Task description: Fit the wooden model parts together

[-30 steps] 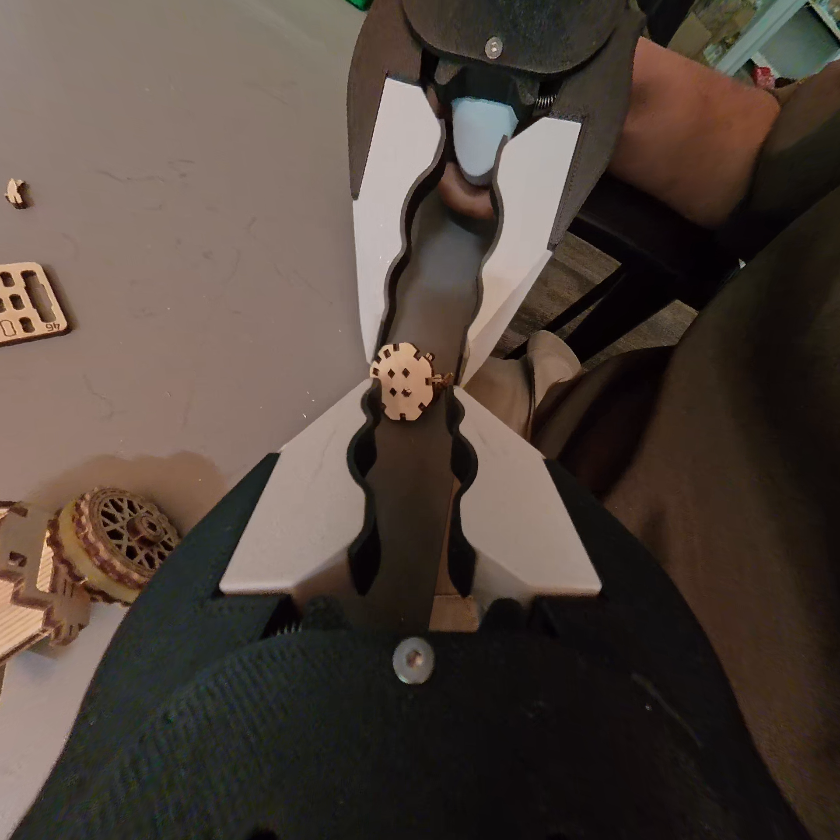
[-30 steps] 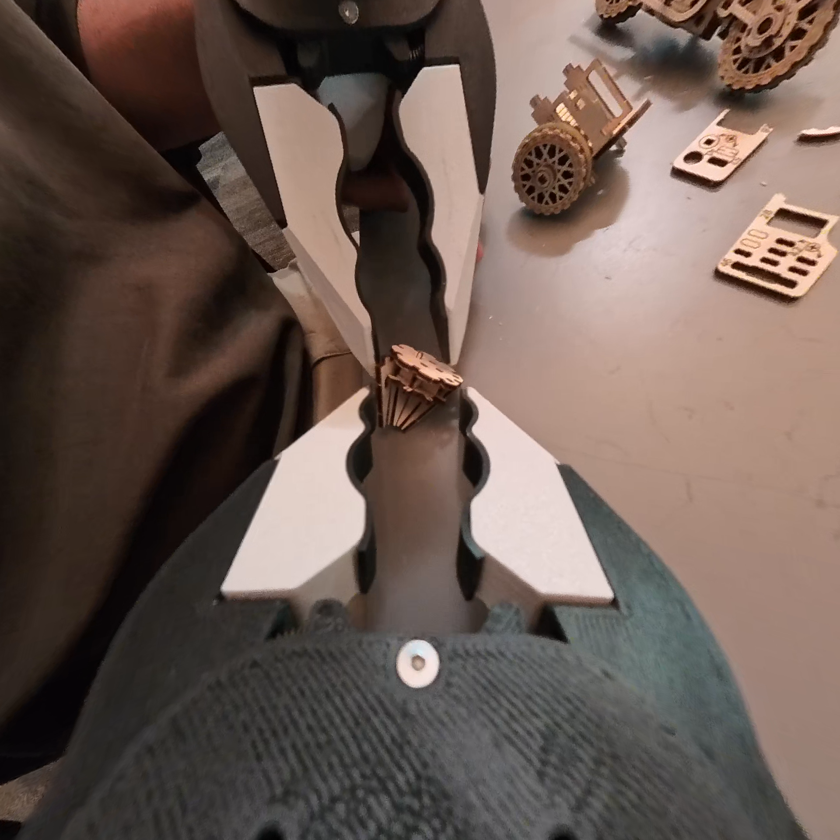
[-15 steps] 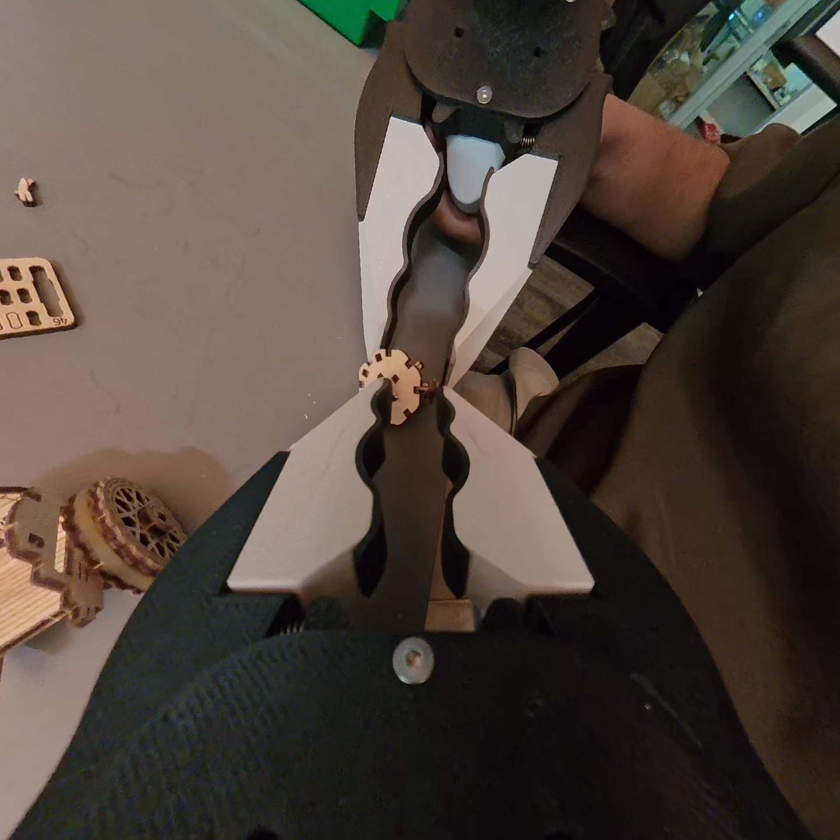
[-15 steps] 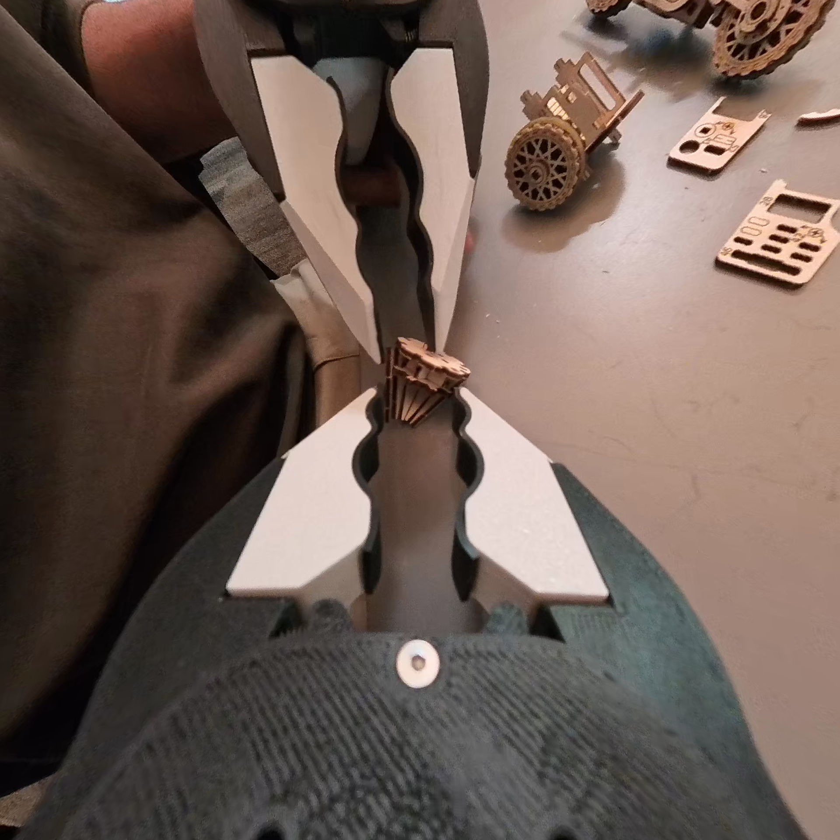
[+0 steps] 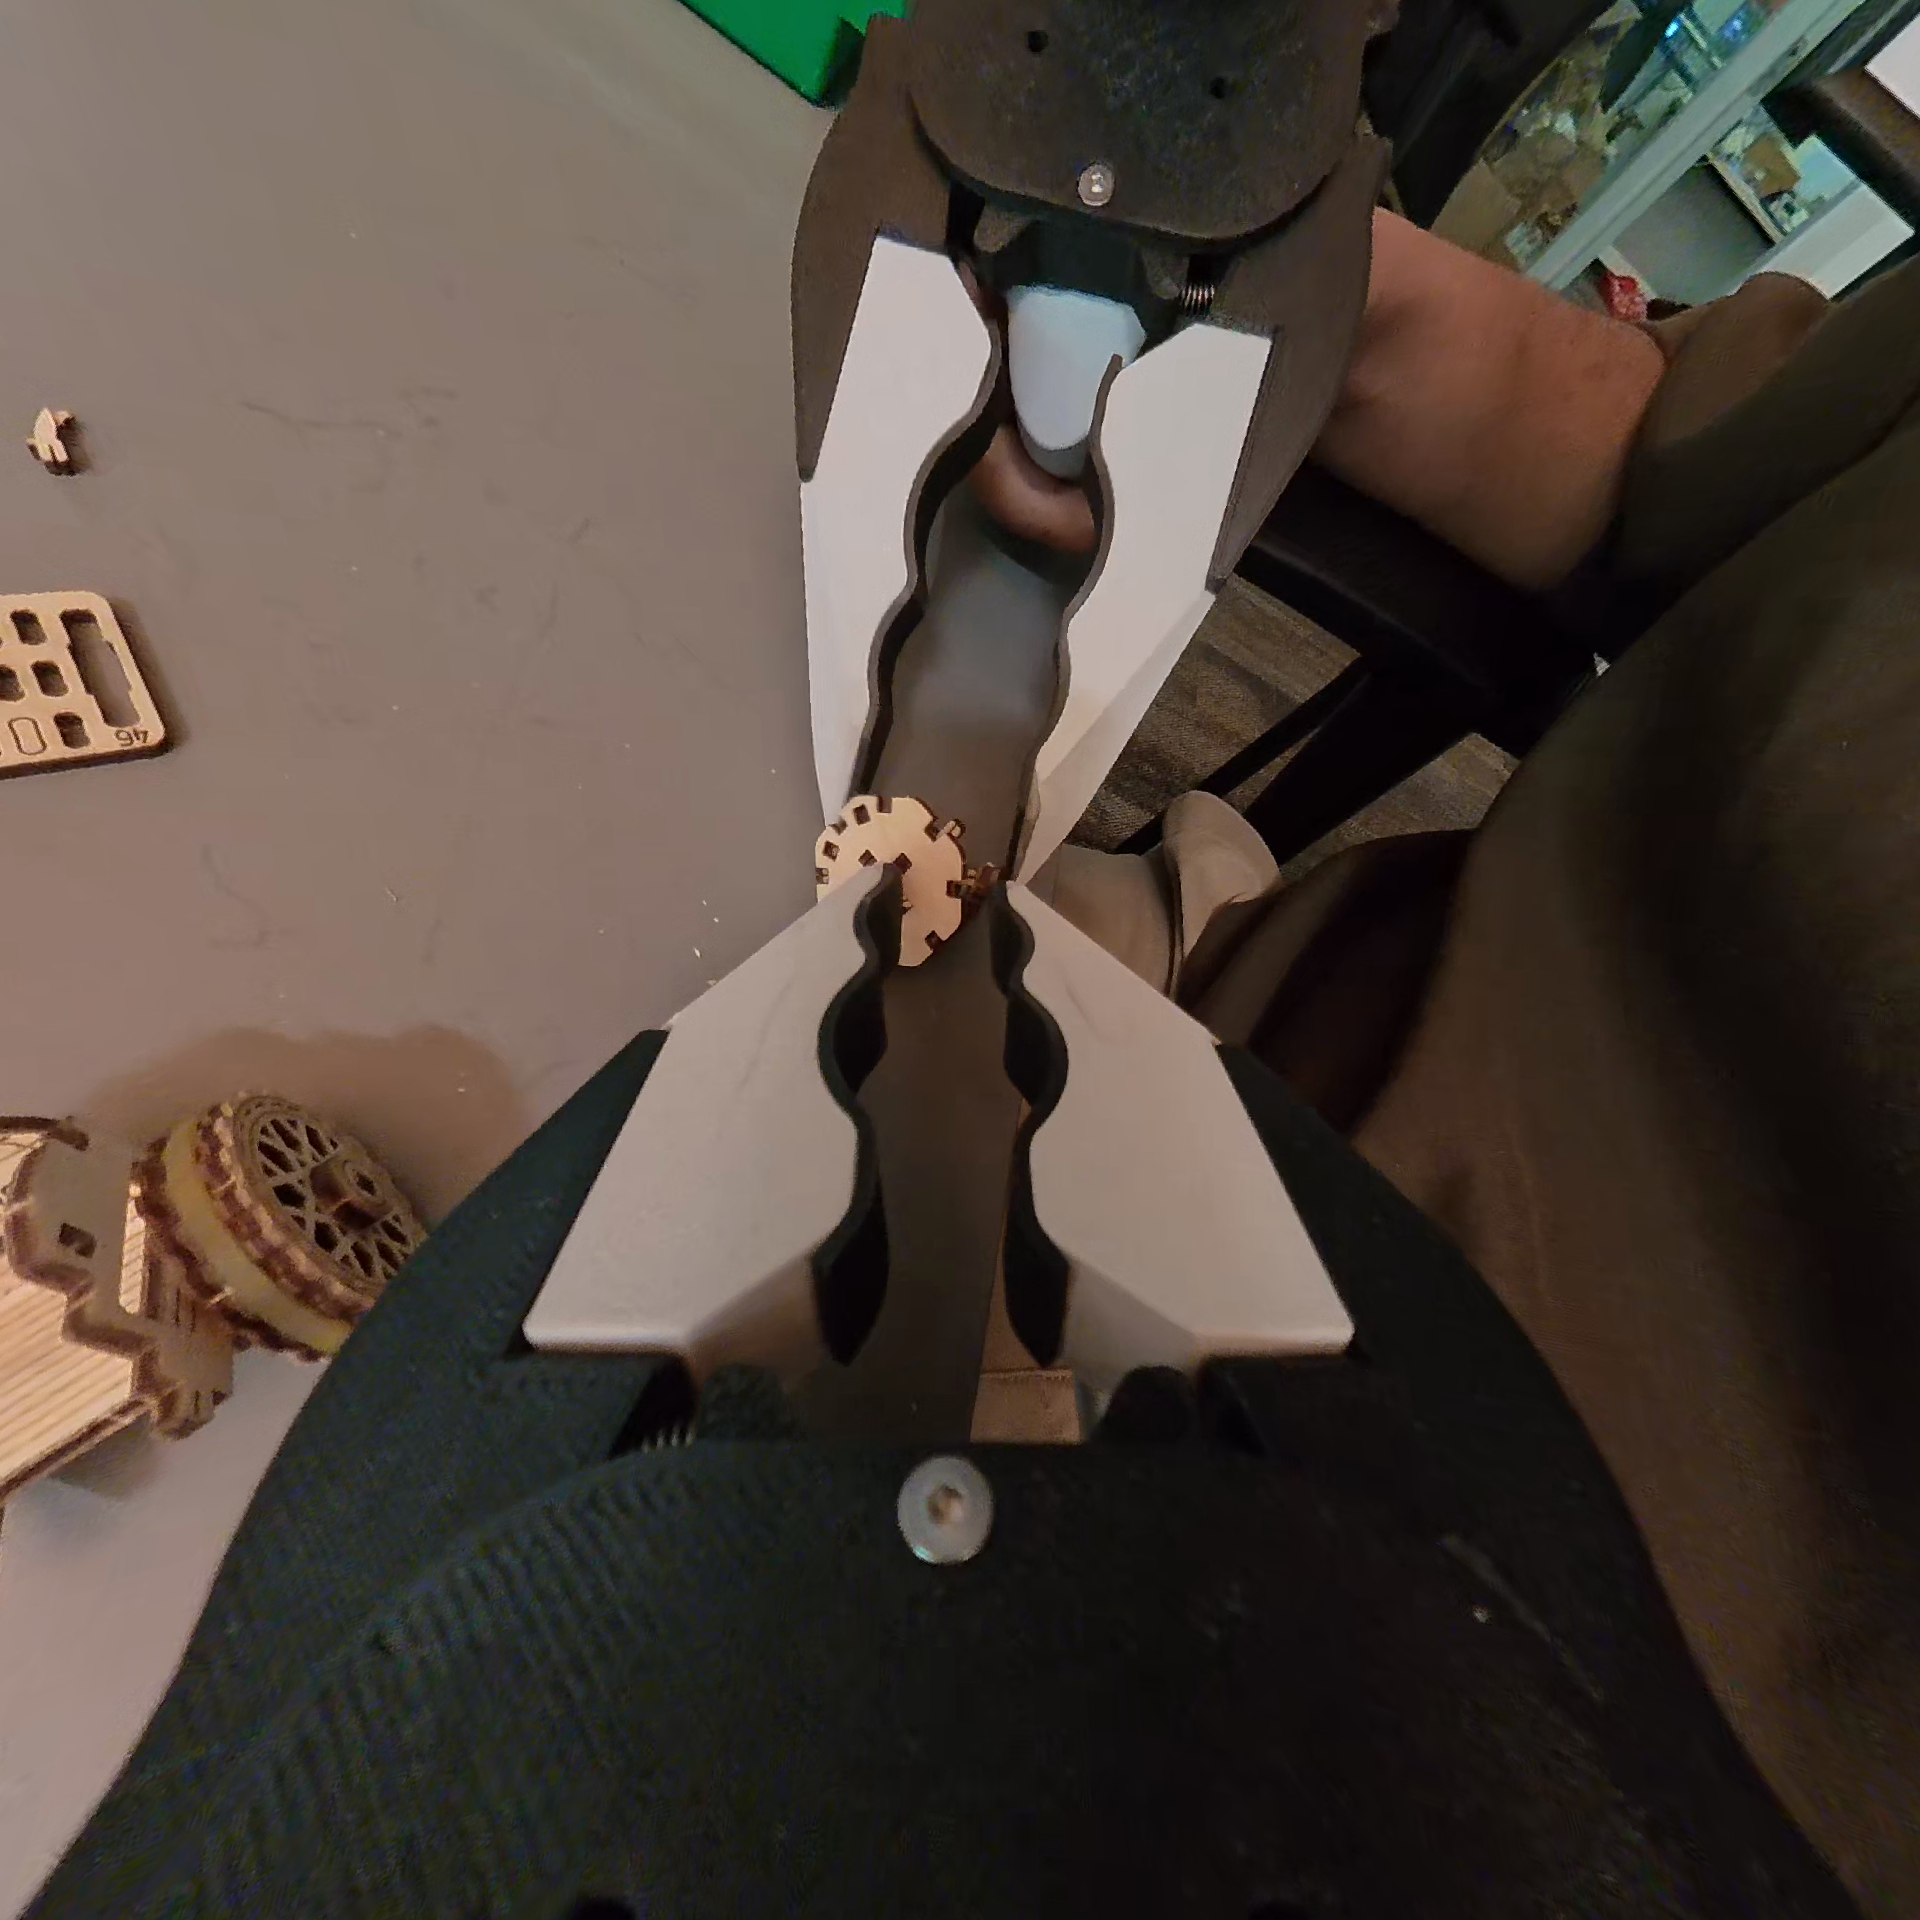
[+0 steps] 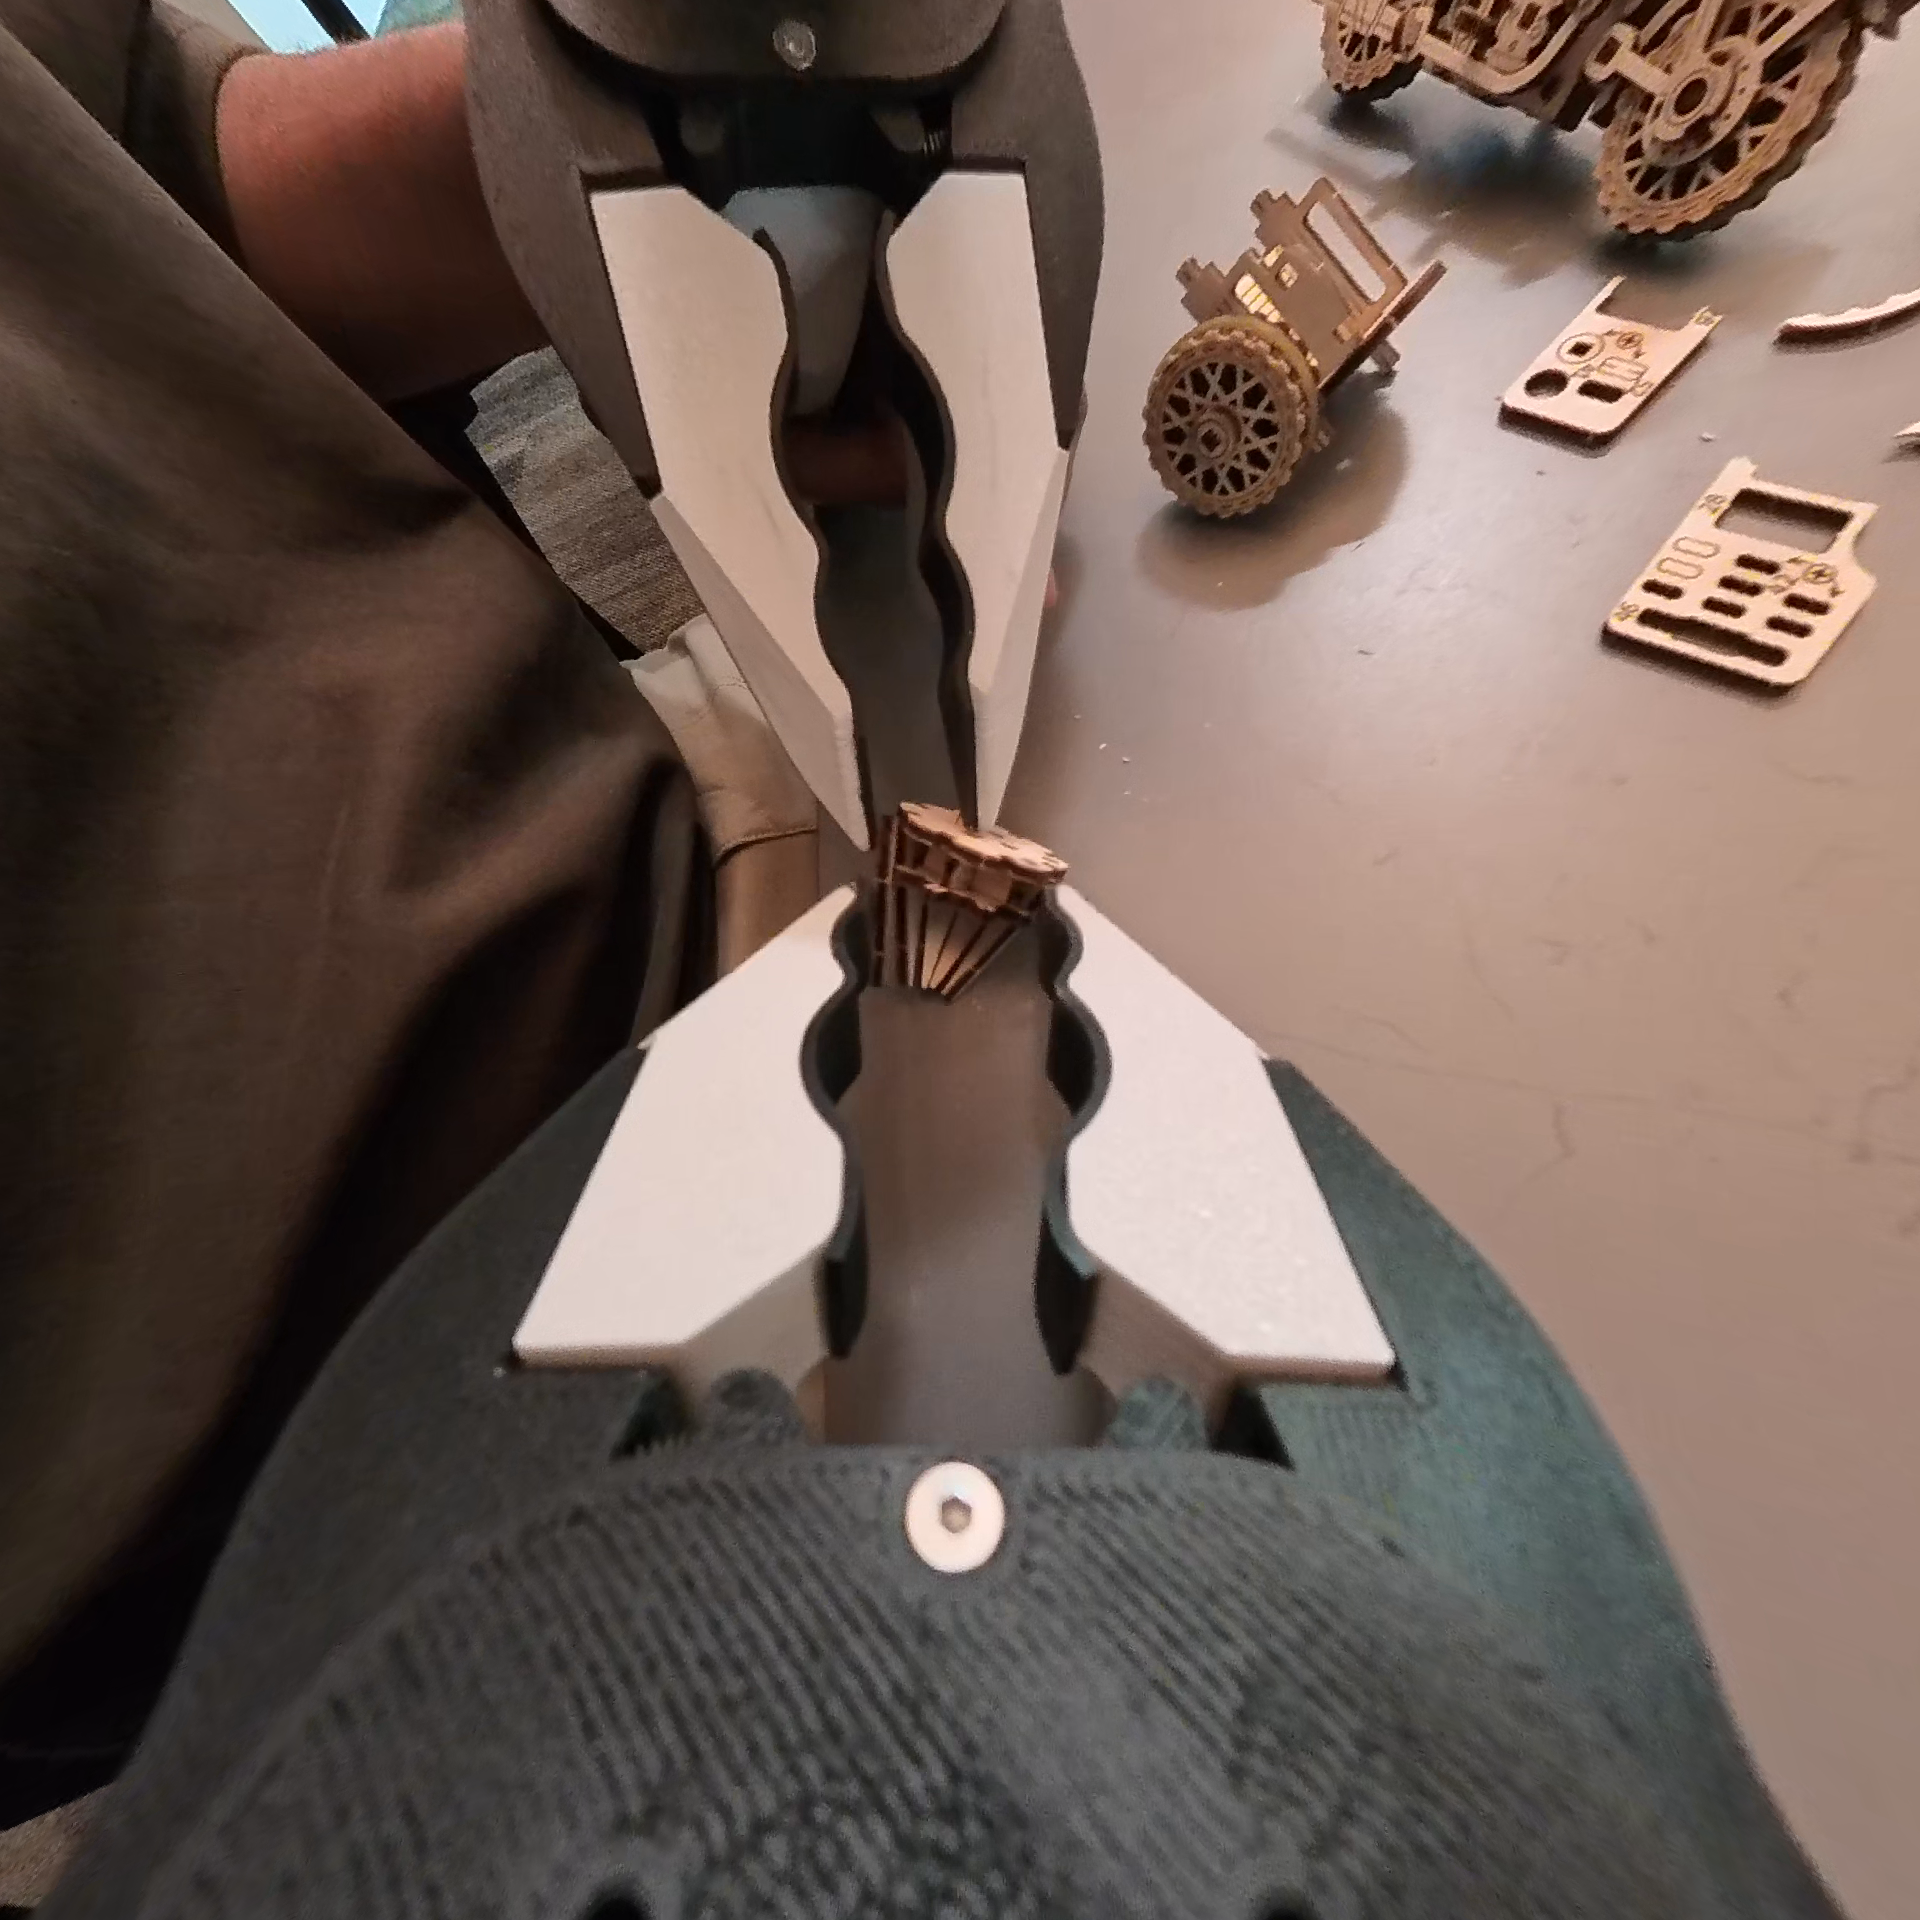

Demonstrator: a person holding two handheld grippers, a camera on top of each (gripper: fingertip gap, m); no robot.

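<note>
A small wooden piece is held between both grippers, which face each other tip to tip above the grey table's [image 5: 416,416] near edge. It is a pale notched disc [image 5: 894,868] on a cone of thin ribs [image 6: 935,951]. My left gripper [image 5: 940,894] is shut narrowly on the disc end; its left fingertip [image 5: 868,904] covers part of the disc face. My right gripper [image 6: 956,909] is shut on the ribbed cone. Each gripper also shows from the front in the other's view: the right gripper [image 5: 945,821], the left gripper [image 6: 920,821].
On the table lie a wooden wheel-and-frame unit [image 6: 1257,405] [image 5: 281,1247], a larger wheeled wooden model [image 6: 1662,104], punched-out flat sheets [image 6: 1745,592] [image 6: 1600,364] [image 5: 73,686], a tiny loose part [image 5: 52,436] and a green box [image 5: 831,42]. The person's brown clothing [image 5: 1558,1143] fills the near side. My left and right fingertips are right by each other. From the right gripper's tips to the larger wheeled wooden model [image 6: 1662,104] is close to 15 centimetres.
The disc has turned and shifted left in the left wrist view, now partly behind my left fingertip. Both grippers stayed shut and tip to tip. The table parts drifted slightly.
</note>
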